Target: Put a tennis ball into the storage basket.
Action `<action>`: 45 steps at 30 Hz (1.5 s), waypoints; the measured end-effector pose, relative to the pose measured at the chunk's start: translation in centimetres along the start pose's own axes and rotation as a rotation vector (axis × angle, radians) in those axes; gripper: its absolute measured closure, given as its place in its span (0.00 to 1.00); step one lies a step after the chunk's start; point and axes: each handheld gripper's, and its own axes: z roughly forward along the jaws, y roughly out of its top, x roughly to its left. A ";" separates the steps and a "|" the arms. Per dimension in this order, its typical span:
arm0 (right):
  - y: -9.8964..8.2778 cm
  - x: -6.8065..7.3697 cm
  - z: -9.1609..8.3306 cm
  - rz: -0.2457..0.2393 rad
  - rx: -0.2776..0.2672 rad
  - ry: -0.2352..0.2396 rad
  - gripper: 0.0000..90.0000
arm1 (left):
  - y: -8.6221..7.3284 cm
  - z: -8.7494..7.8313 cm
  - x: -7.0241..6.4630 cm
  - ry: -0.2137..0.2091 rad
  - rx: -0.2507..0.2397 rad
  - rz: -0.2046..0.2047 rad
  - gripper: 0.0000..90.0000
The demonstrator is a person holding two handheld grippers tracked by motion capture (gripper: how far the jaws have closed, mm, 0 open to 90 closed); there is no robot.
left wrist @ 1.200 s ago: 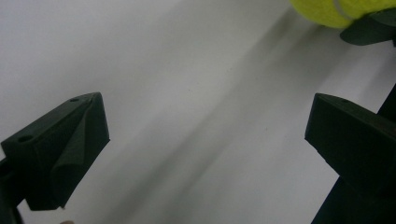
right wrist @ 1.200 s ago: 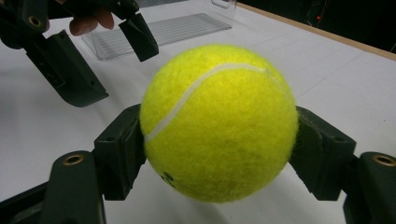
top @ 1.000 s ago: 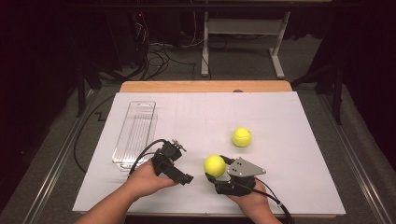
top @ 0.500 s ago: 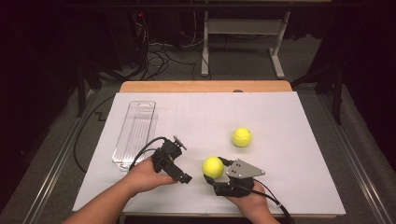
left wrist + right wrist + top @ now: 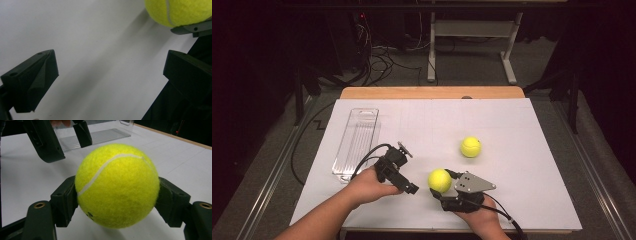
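A yellow tennis ball [image 5: 439,180] sits between the jaws of my right gripper [image 5: 443,192], which is shut on it near the table's front edge. In the right gripper view the ball [image 5: 117,186] is pressed on both sides, just above the white surface. My left gripper [image 5: 406,183] is just left of it, open, jaws pointing toward the ball. In the left gripper view its jaws stand wide apart over bare table, with the held ball [image 5: 180,11] at the top right. A second tennis ball [image 5: 470,146] lies free farther back on the right.
A clear plastic tray [image 5: 357,142] lies lengthwise on the left of the white table cover [image 5: 512,125]; its ribbed floor [image 5: 100,135] is behind the left gripper [image 5: 47,140]. Cables trail from both grippers. Dark floor and a desk frame lie beyond the table.
My left gripper has edged slightly right, toward the held ball. The right gripper and its ball have barely moved.
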 end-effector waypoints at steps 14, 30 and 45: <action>0.0 0.2 0.1 0.003 -0.015 -0.004 0.31 | 1.1 -1.4 -0.8 -0.005 -0.018 0.003 0.01; 0.0 0.4 0.4 0.002 -0.014 -0.012 0.31 | 2.2 -1.6 -1.7 -0.003 -0.023 0.018 0.01; 0.1 0.7 0.6 -0.005 -0.014 -0.012 0.31 | 3.0 -1.5 -2.4 -0.003 -0.013 0.032 0.01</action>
